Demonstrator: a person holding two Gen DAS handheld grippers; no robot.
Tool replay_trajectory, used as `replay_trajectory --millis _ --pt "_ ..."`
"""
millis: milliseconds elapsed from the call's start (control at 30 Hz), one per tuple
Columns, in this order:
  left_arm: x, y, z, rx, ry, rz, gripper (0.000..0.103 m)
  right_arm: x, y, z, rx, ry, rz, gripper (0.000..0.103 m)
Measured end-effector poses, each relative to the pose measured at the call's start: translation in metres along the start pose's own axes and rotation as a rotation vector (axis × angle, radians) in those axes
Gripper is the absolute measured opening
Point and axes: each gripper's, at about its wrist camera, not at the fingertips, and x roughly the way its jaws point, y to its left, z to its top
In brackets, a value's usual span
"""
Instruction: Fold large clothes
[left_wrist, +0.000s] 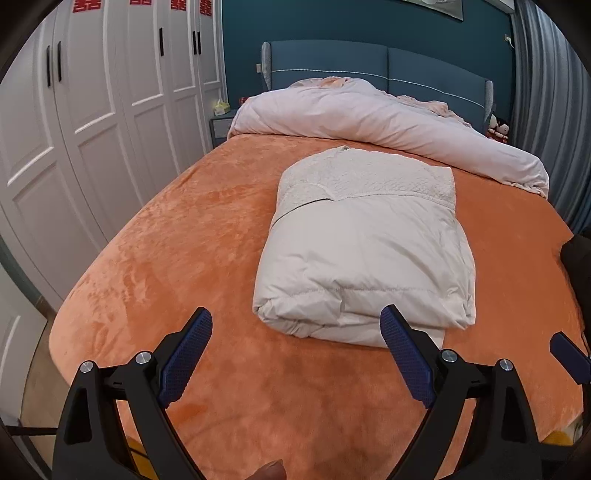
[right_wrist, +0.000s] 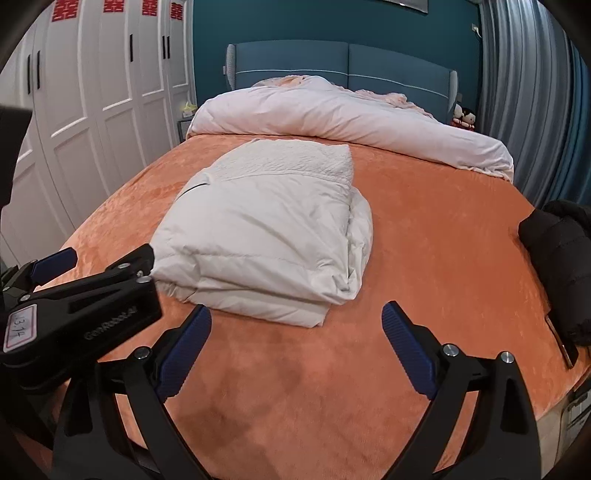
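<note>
**Folded coat lies free on the bed**

Left wrist: the left gripper (left_wrist: 295, 350) hangs released, jaws wide, above the orange plush bedspread (left_wrist: 155, 258); the folded cream padded coat (left_wrist: 365, 251) lies just beyond.

Right wrist: the right gripper (right_wrist: 295, 350) is likewise released, empty. A black, possibly padded garment (right_wrist: 561, 266) sits at the bed's right edge.

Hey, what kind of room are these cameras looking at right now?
A bedroom, most likely: a bed with an orange cover and blue headboard, a rumpled duvet at its head, and white wardrobe doors alongside. A folded white coat lies on the bed.
</note>
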Motion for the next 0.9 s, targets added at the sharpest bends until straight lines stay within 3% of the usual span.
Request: replay_trajectory --millis 900 --pt "-0.030 0.014 -0.038 -0.027 0.008 0.017 0.090 -0.027 0.015 -0.028 -0.010 -0.009 -0.044 0.093"
